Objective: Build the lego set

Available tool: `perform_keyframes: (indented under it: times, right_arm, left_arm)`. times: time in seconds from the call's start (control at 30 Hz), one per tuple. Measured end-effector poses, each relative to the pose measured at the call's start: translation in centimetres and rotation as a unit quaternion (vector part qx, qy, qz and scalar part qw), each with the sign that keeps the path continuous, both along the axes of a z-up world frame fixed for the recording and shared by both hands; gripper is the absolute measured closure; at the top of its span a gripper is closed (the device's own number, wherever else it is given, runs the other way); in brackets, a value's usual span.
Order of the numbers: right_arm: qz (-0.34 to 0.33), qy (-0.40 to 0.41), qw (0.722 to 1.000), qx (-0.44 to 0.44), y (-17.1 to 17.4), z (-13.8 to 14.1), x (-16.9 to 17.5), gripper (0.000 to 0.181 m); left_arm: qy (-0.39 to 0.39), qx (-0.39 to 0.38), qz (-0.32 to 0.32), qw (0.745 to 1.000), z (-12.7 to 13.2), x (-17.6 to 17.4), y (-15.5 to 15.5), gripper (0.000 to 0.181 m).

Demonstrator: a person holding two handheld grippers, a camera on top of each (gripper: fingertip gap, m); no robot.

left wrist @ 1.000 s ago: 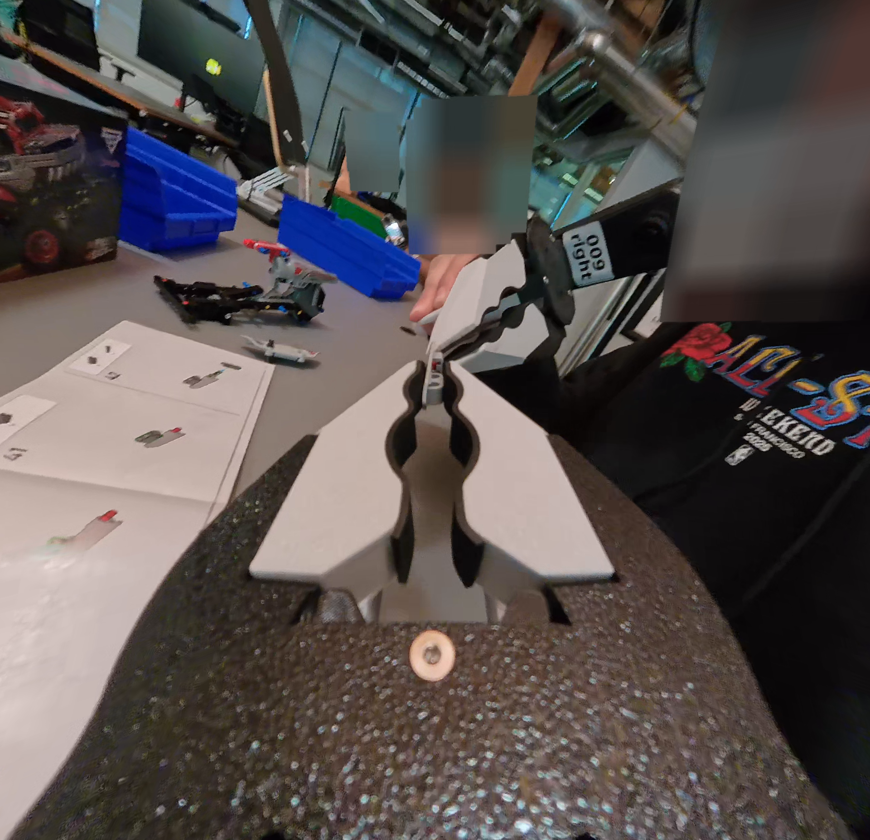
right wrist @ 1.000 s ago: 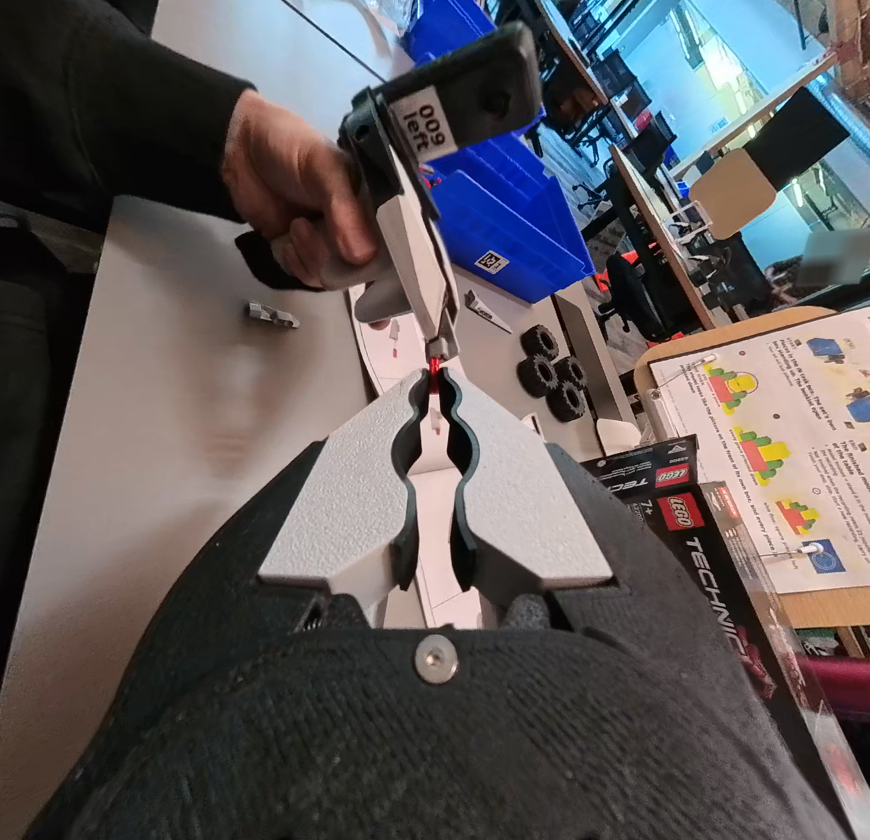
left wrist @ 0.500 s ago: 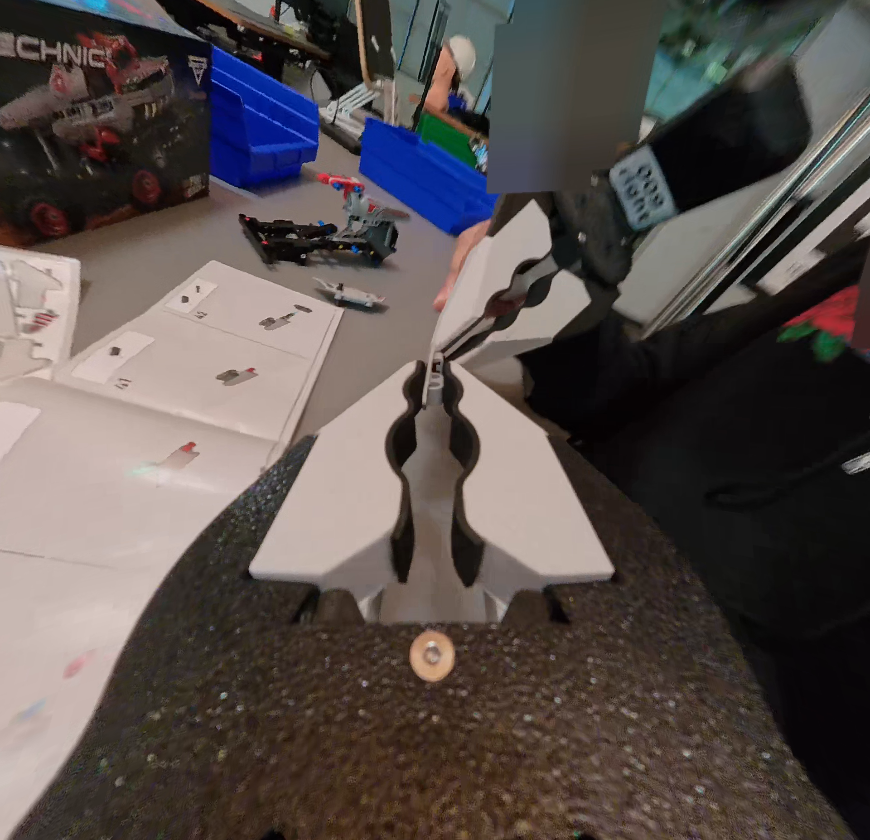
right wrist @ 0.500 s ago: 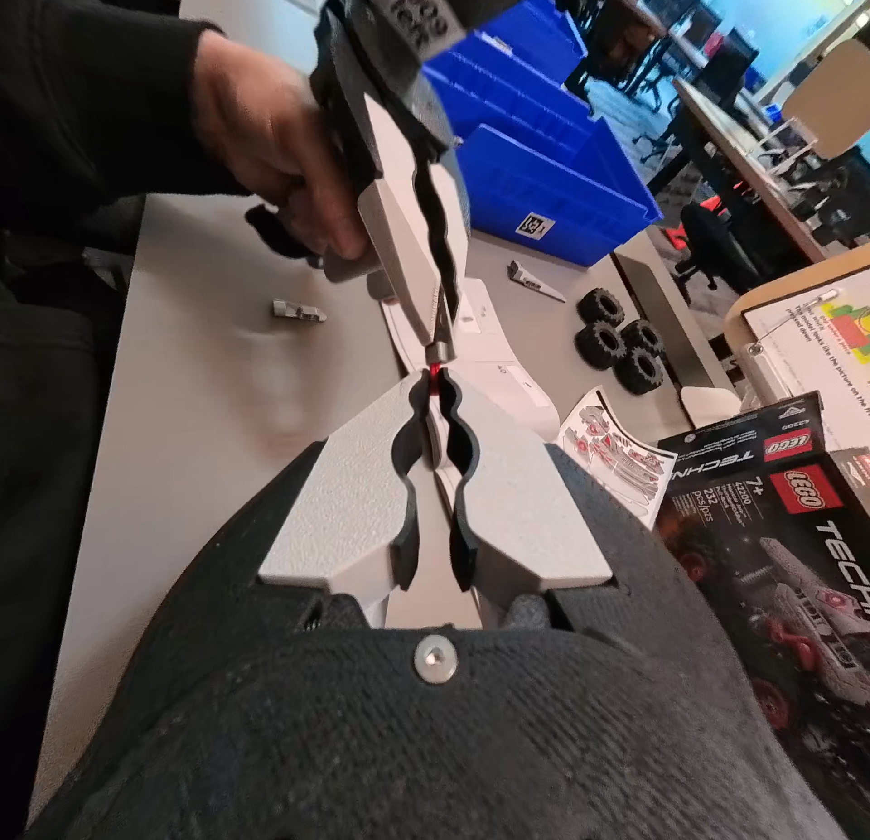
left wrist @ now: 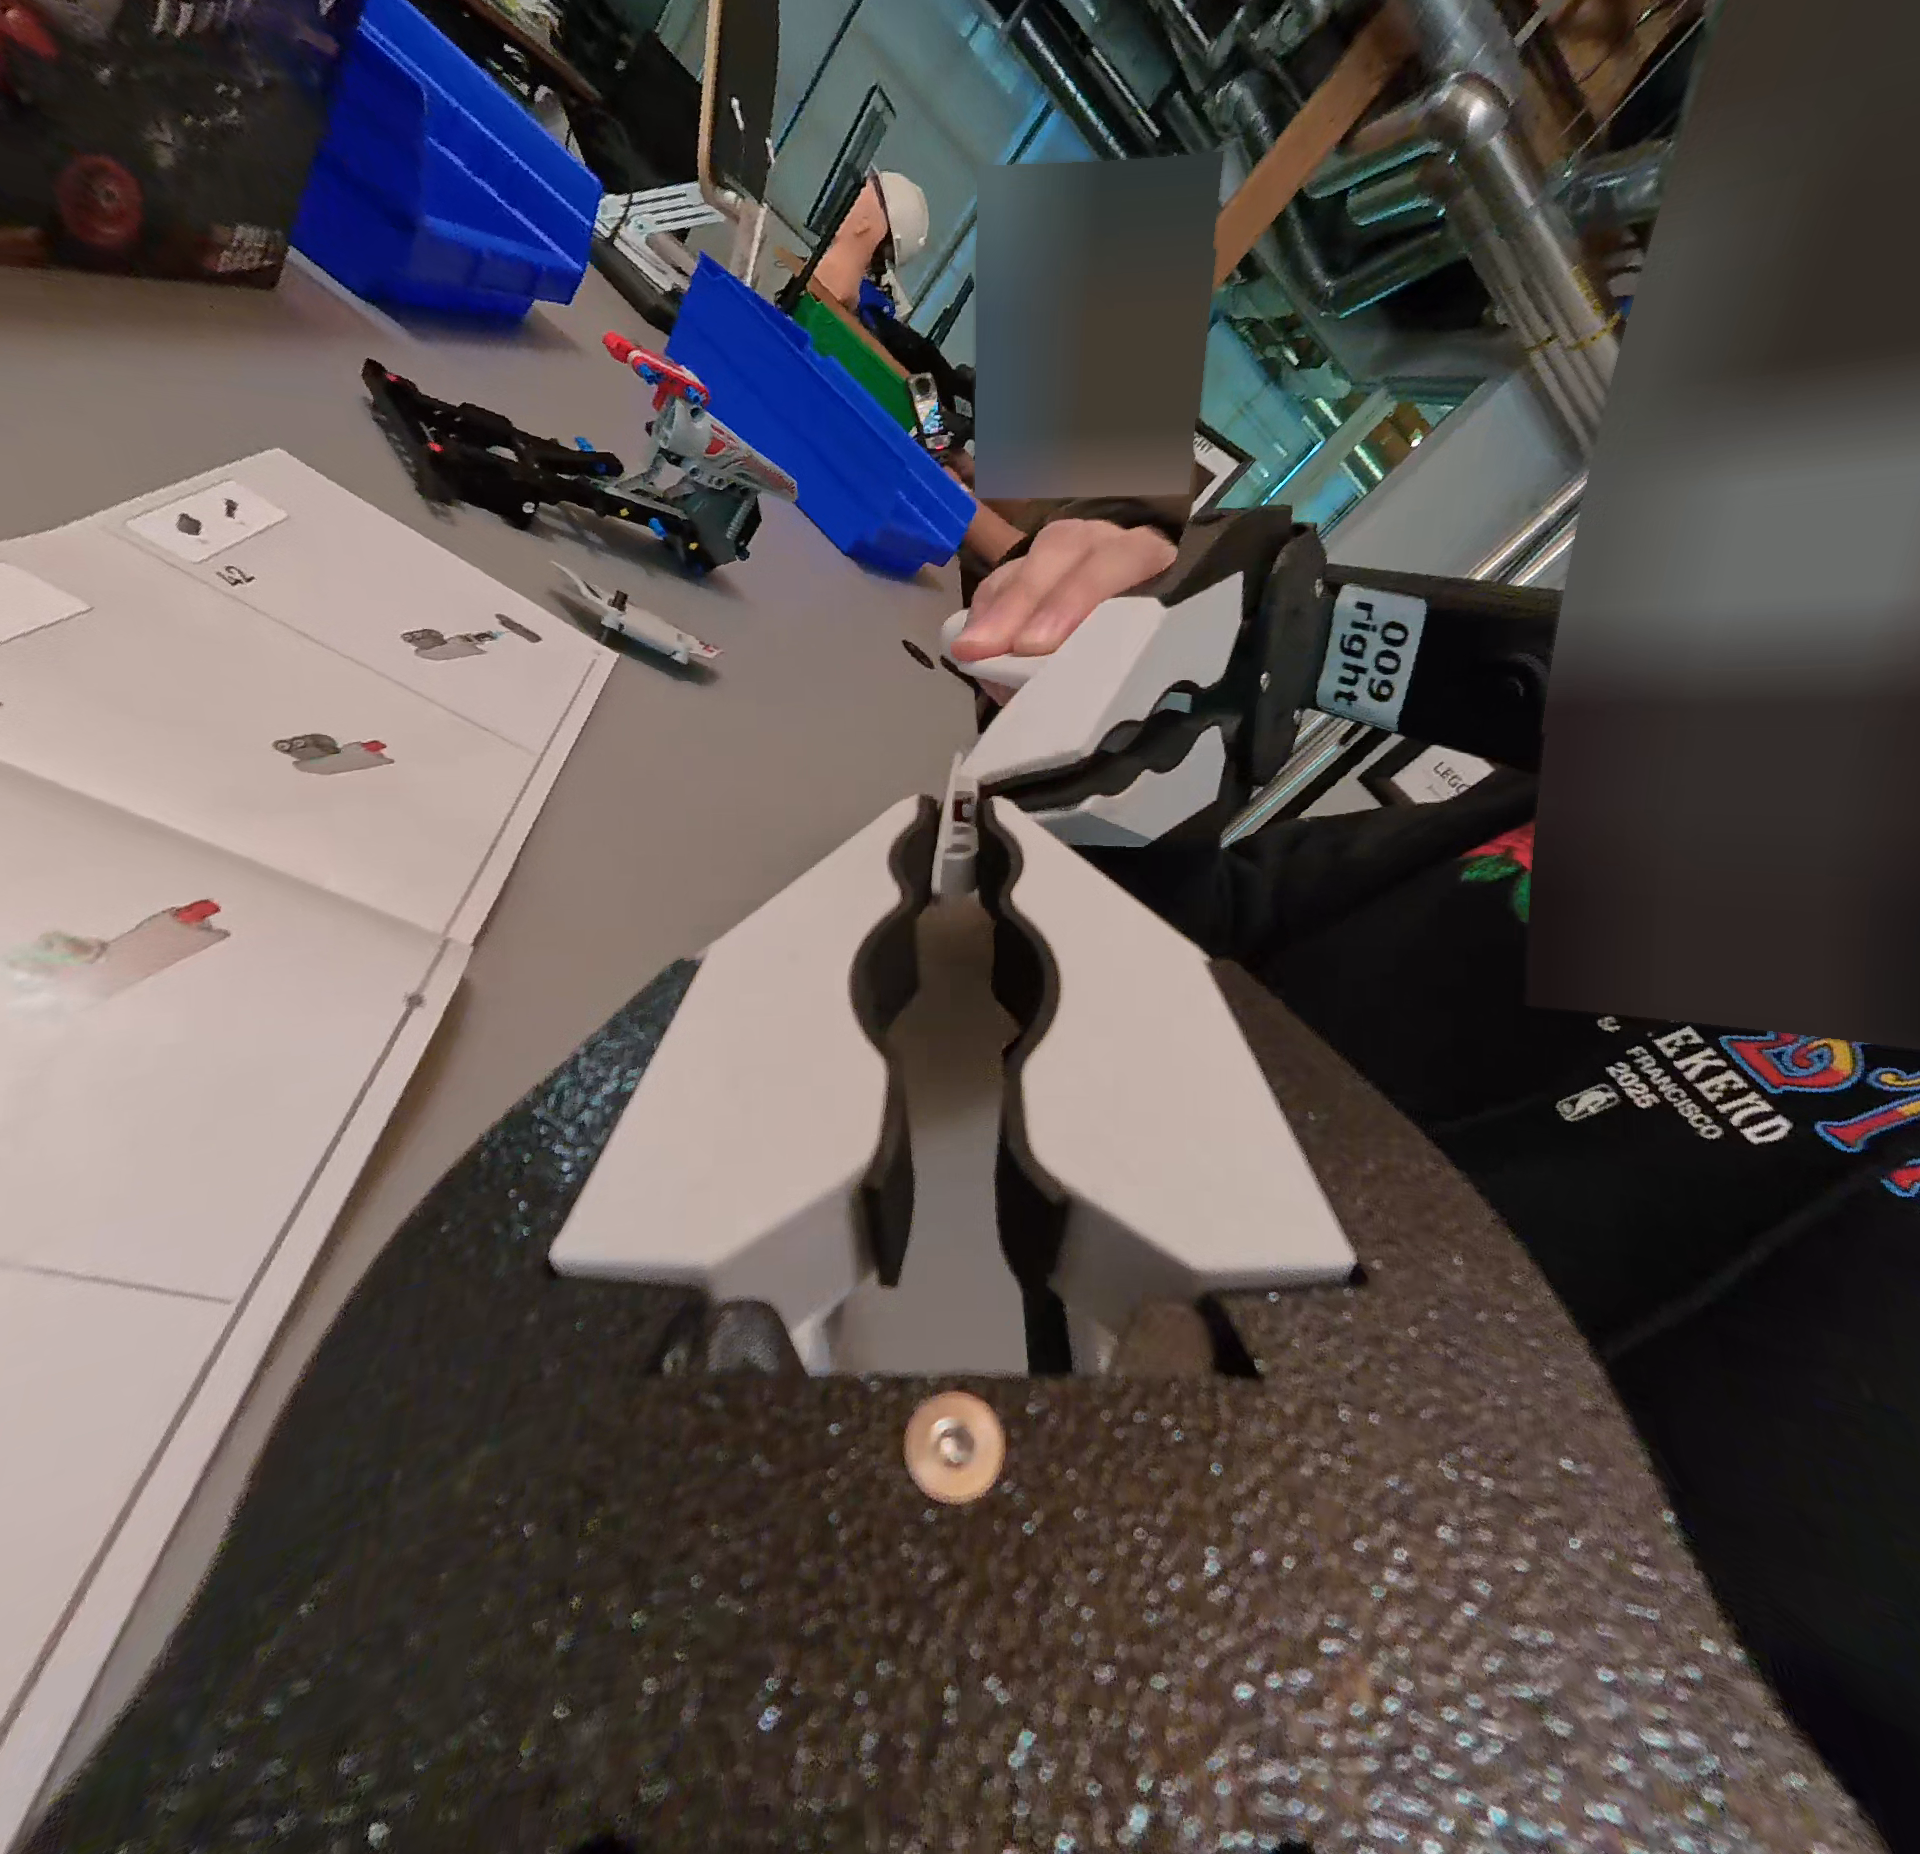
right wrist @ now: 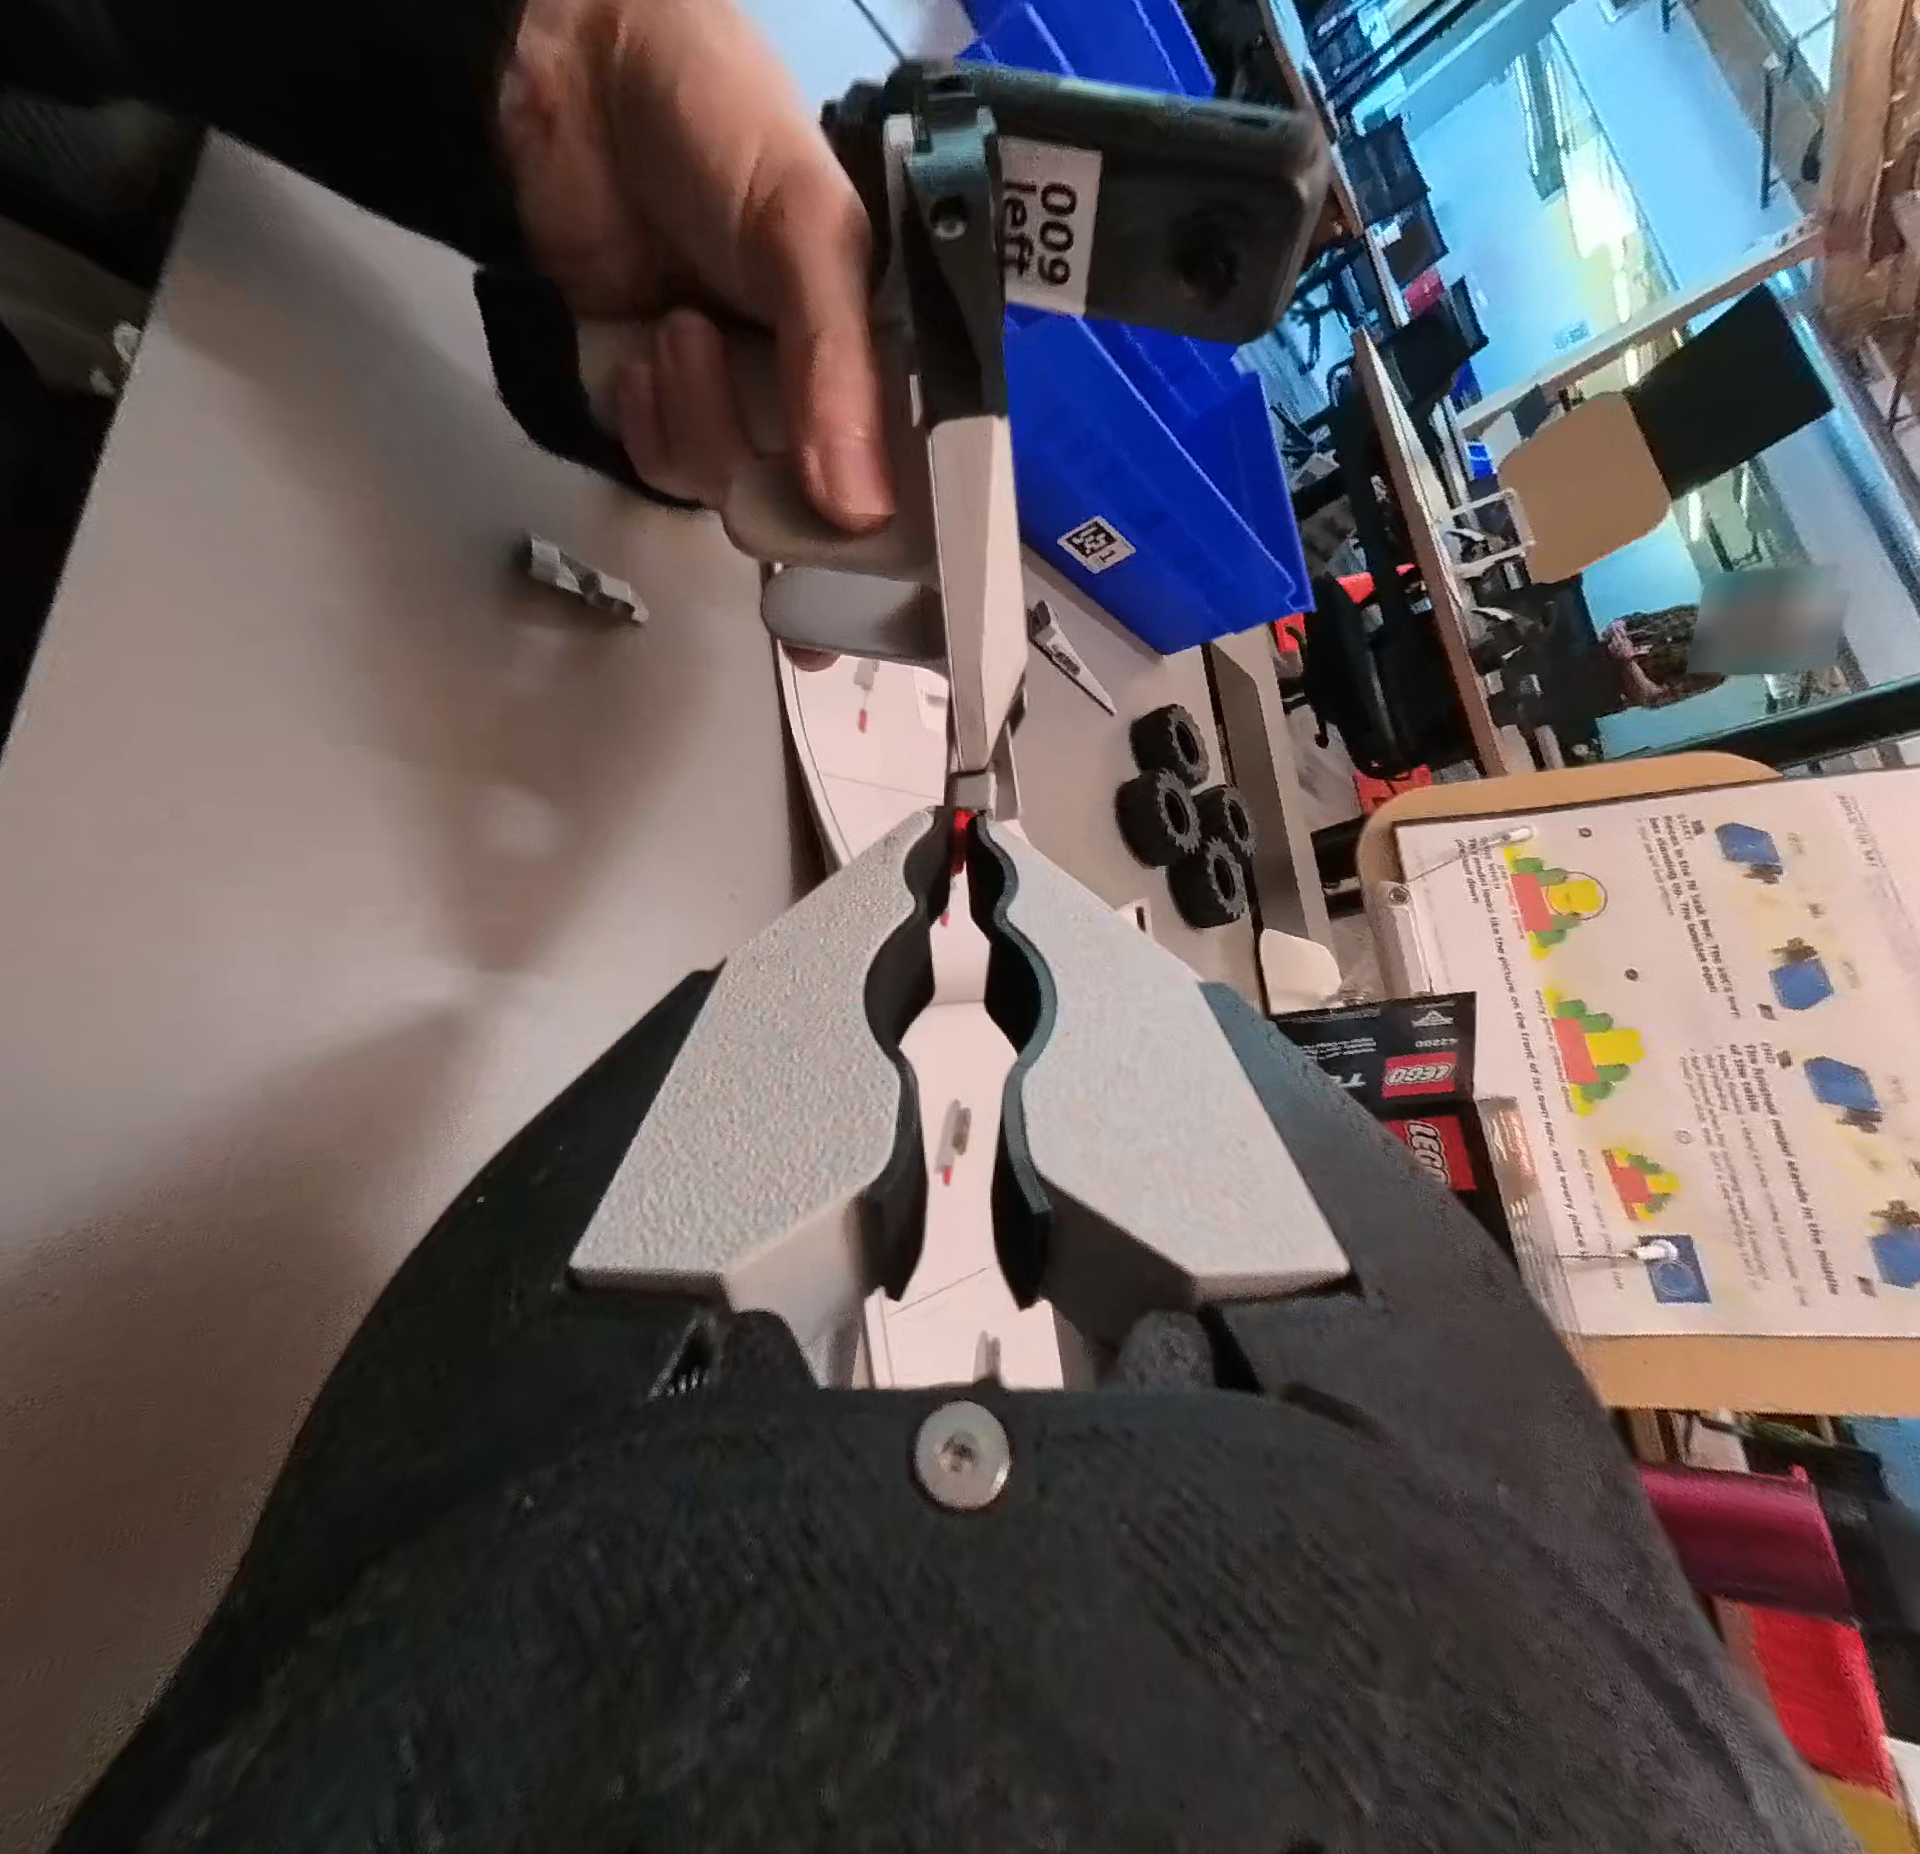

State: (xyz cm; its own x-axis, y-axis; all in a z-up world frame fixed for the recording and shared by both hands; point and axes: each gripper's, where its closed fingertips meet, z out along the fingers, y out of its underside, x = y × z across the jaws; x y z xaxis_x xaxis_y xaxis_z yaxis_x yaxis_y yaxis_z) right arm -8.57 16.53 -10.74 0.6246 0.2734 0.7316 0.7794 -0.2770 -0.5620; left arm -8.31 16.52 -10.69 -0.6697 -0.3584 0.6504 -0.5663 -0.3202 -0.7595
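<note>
My left gripper (left wrist: 956, 817) is shut on a small light grey Lego piece (left wrist: 954, 843) held in the air above the table. My right gripper (right wrist: 958, 830) is shut on a small red pin (right wrist: 960, 825). The two grippers meet tip to tip, and the red pin touches the grey piece (right wrist: 974, 788). The right gripper also shows in the left wrist view (left wrist: 987, 776), coming in from the right. The left gripper also shows in the right wrist view (right wrist: 971, 776), coming down from above. The open instruction booklet (left wrist: 260, 765) lies on the table at left.
A partly built black, grey and red Lego chassis (left wrist: 582, 464) and a small white piece (left wrist: 644, 625) lie beyond the booklet. Blue bins (left wrist: 447, 183) and the set's box (left wrist: 135, 111) stand behind. Several black tyres (right wrist: 1184, 817), a grey piece (right wrist: 577, 578) and a clipboard (right wrist: 1662, 1056) show in the right wrist view. Less than 4 cm separates the two grippers' tips.
Both grippers stayed shut and tip to tip while the hands turned together. The left gripper now stands upright above my right one, and the right one lies more level.
</note>
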Motion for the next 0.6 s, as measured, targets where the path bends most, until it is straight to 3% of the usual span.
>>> perform_keyframes:
  times: [0.2,0.37,0.47,0.53,0.57,0.6]
  right_arm:
    - [0.033,-0.034,0.999,-0.013,-0.5,-0.7,-0.3,0.180]
    - [0.066,-0.004,0.998,0.005,-0.6,-0.5,-1.0,0.181]
    - [0.127,0.076,0.987,0.058,0.5,0.9,-4.2,0.181]
    - [0.071,-0.012,0.997,0.024,0.7,0.1,-2.7,0.181]
    - [0.053,-0.037,0.997,0.030,0.2,0.8,-1.8,0.181]
    - [0.045,-0.012,0.997,0.057,-0.5,2.0,-1.1,0.181]
  left_arm:
    - [-0.011,0.045,-0.012,0.999,-0.8,-0.3,-0.6,0.175]
    - [0.034,-0.041,-0.052,0.997,-0.6,-0.8,-0.8,0.176]
    - [0.057,0.014,-0.127,0.990,-2.8,-1.8,-5.9,0.176]
    - [0.045,0.060,-0.102,0.992,-3.7,-1.1,-6.0,0.176]
    - [0.049,0.085,-0.065,0.993,-4.3,-0.3,-4.3,0.176]
    - [0.049,0.107,-0.011,0.993,-4.7,0.8,-1.9,0.176]
